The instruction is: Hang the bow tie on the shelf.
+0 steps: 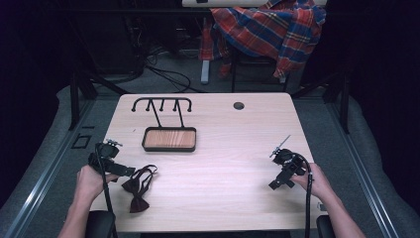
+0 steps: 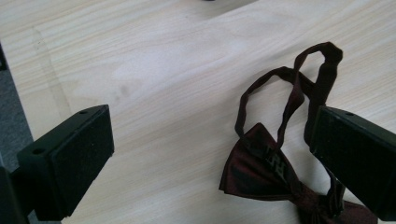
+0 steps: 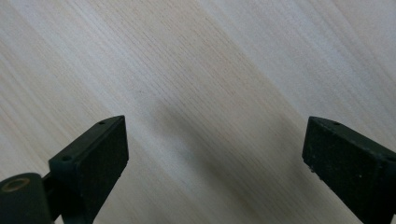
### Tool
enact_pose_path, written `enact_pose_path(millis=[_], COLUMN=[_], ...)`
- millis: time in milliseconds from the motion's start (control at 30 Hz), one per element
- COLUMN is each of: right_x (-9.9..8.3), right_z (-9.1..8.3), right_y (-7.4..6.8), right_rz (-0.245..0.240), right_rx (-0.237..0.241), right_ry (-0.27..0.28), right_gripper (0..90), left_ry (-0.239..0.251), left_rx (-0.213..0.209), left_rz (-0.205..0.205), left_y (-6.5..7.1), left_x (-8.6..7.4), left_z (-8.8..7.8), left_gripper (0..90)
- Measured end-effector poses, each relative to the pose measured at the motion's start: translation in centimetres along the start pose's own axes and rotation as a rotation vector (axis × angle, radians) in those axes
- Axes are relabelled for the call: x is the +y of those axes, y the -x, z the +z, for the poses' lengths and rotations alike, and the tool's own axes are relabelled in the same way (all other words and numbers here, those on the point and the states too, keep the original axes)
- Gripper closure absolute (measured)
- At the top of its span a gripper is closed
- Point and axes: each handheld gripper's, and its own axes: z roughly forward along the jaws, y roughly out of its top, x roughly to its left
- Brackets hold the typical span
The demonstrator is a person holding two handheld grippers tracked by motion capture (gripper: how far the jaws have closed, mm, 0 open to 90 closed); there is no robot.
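A dark maroon bow tie [image 1: 137,190] with a thin looped strap lies flat near the table's front left. In the left gripper view the bow tie [image 2: 261,170] sits low and to the right, its strap loop reaching up beside the right jaw. My left gripper [image 1: 128,172] is open just left of the tie, nothing between its jaws [image 2: 210,158]. My right gripper [image 1: 276,184] is open over bare wood at the front right, and its own view has plain tabletop between the jaws [image 3: 215,158].
A black stand [image 1: 162,105] with several hooks rises from a wooden-floored black tray [image 1: 169,139] at the back left of the light wood table [image 1: 228,148]. A round cable hole [image 1: 238,105] lies near the far edge. A plaid shirt [image 1: 270,27] hangs over a chair beyond.
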Motion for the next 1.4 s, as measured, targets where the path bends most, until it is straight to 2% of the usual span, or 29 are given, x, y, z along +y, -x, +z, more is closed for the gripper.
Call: enact_pose_path(millis=[167, 200, 333, 400, 500, 667, 700, 733, 767, 800, 900, 933, 1100, 1167, 1233, 1300, 1367, 1400], right_x=[0.0, 0.0, 0.2, -0.1, -0.2, -0.1, -0.1, 0.0, 0.0, -0.2, -0.1, -0.1, -0.1, -0.1, -0.1, 0.0, -0.1, -0.2], right_z=[-0.2, 0.0, -0.1, 0.1, -0.1, 0.0, 0.0, -0.1, -0.1, 0.0, 0.0, 0.1, 0.0, 0.1, 0.1, -0.1, 0.0, 0.2], right_y=[0.1, -0.1, 0.0, -0.2, 0.0, -0.2, -0.2, 0.0, 0.0, 0.0, -0.1, -0.2, -0.1, -0.2, -0.2, 0.0, 0.0, -0.2], right_rz=[-0.016, 0.004, -0.021, 0.014, -0.002, 0.003, 0.003, -0.017, -0.017, 0.000, -0.008, 0.005, -0.004, 0.007, 0.002, -0.017, -0.015, 0.011], right_rx=[-0.004, 0.005, 0.000, 0.009, -0.005, 0.003, 0.003, -0.005, -0.005, -0.004, -0.001, 0.007, -0.004, 0.007, 0.000, -0.001, -0.001, 0.006], right_ry=[-0.016, 0.008, -0.020, 0.015, -0.001, 0.007, 0.007, -0.022, -0.022, 0.005, -0.006, 0.008, 0.001, 0.009, 0.004, -0.026, -0.017, 0.013], right_gripper=[6.8, 6.8, 6.8, 6.8, 6.8, 6.8, 6.8, 6.8, 6.8, 6.8, 6.8, 6.8, 6.8, 6.8, 6.8, 6.8, 6.8, 6.8], left_ry=[0.006, 0.005, 0.015, 0.016, 0.023, 0.023, 0.023, 0.021, 0.025, 0.029, 0.033, 0.027, 0.009, -0.005, -0.024, -0.039, -0.056, -0.061], left_rx=[-0.014, -0.015, -0.025, -0.028, -0.026, -0.039, -0.039, -0.041, -0.043, -0.037, -0.044, -0.049, -0.062, -0.068, -0.070, -0.071, -0.065, -0.061], left_rz=[0.007, 0.010, 0.008, 0.014, 0.018, 0.037, 0.037, 0.035, 0.029, 0.024, 0.022, 0.024, 0.029, 0.038, 0.050, 0.057, 0.055, 0.057], left_y=[0.3, 0.4, 0.5, 0.6, 0.8, 1.3, 1.3, 1.3, 1.3, 1.3, 1.4, 1.5, 1.6, 1.8, 2.0, 2.1, 2.2, 2.3], left_x=[0.2, 0.2, 0.3, 0.4, 0.7, 1.1, 1.1, 1.2, 1.2, 1.4, 1.6, 1.7, 2.0, 2.1, 2.2, 2.3, 2.4, 2.4], left_z=[0.1, 0.1, 0.1, 0.2, 0.4, 0.7, 0.7, 0.7, 0.8, 0.9, 1.1, 1.3, 1.8, 2.2, 2.6, 2.9, 3.3, 3.5], left_gripper=[0.0, 0.0, 0.0, 0.0, 0.0, 0.0, 0.0, 0.0, 0.0, 0.0, 0.0, 0.0, 0.0, 0.1, 0.1, 0.2, 0.7, 2.1])
